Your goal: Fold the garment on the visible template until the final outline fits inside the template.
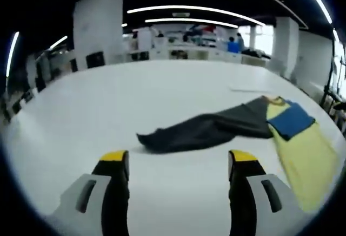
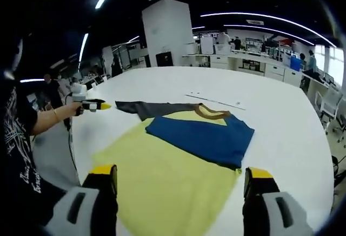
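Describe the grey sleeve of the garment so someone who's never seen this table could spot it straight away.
Start at the big white table and find the garment spread on it, yellow with a blue panel. From its brown collar, the grey sleeve stretches out flat toward the left gripper. It is the one long, dark, tapering piece.

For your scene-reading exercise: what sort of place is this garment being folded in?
Probably an open-plan office or lab: a large white table, long ceiling light strips, and rows of desks with people behind.
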